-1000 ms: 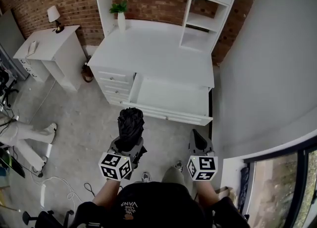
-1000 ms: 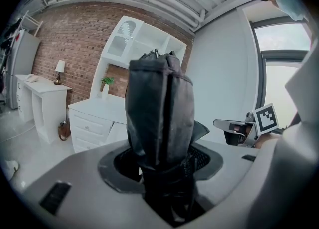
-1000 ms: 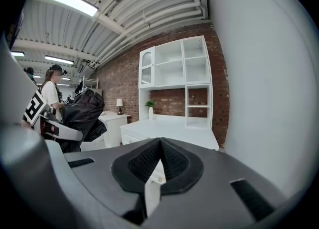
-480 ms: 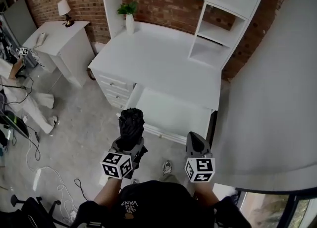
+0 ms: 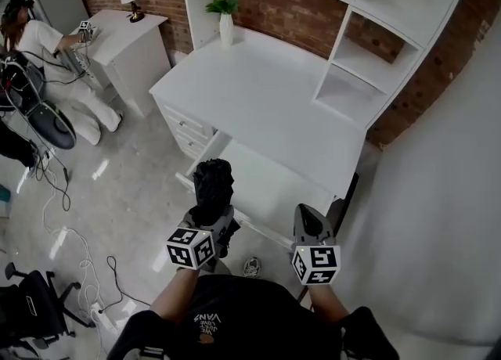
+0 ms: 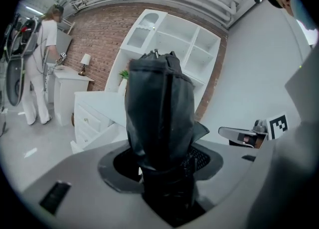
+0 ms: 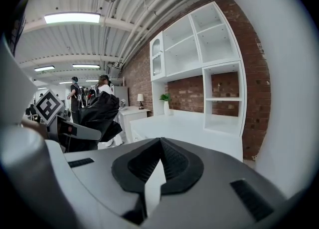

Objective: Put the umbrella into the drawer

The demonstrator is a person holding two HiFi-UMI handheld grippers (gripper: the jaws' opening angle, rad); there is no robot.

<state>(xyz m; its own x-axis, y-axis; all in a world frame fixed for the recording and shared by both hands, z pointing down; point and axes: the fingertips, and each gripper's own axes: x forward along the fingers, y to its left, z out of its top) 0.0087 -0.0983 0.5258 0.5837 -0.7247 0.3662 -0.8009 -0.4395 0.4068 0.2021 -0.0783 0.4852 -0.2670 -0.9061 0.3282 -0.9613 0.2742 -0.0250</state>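
Observation:
A folded black umbrella [image 5: 213,185] stands upright in my left gripper [image 5: 210,216], which is shut on its lower end. In the left gripper view the umbrella [image 6: 159,106] fills the middle, clamped between the jaws of the left gripper [image 6: 165,166]. The white desk's wide drawer [image 5: 275,192] is pulled out, and the umbrella's top overlaps its front left corner. My right gripper [image 5: 307,213] hovers at the drawer's front right, its tips together and empty. The right gripper view shows the right gripper [image 7: 160,141] with the umbrella [image 7: 97,113] off to the left.
A white desk [image 5: 266,100] with a shelf unit [image 5: 391,37] stands against a brick wall, a potted plant [image 5: 225,18] at its back. A side table with a lamp [image 5: 129,26] and a person in white [image 5: 43,45] are at left. Cables and an office chair [image 5: 31,311] lie on the floor.
Both grippers have come nearer to the desk with the umbrella still held. The open drawer now lies right ahead of them, and the umbrella's top overlaps its front edge.

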